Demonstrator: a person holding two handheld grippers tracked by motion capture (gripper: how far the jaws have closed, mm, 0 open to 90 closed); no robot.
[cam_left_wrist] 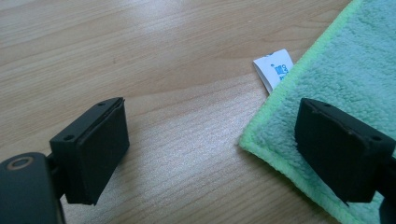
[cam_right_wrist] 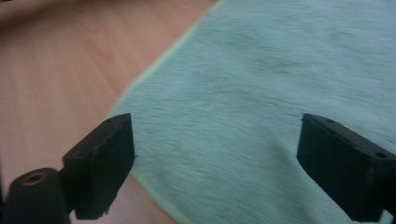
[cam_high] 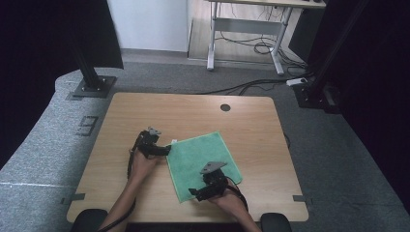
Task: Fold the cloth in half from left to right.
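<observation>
A square green terry cloth point(cam_high: 203, 163) lies flat on the light wooden table point(cam_high: 193, 111). The left gripper point(cam_high: 162, 150) sits at the cloth's left corner; the right gripper point(cam_high: 199, 192) hovers over its near edge.

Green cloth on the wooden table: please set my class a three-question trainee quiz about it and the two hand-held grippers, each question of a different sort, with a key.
1. True or false: the green cloth lies flat on the table.
2. Which hand-held gripper is at the cloth's corner with the white tag? A) left hand-held gripper B) right hand-held gripper
3. Fill in: in the right gripper view, both jaws stand ____ above the cloth, gripping nothing.

Key:
1. True
2. A; one jaw over the cloth, the other over bare wood.
3. open
</observation>
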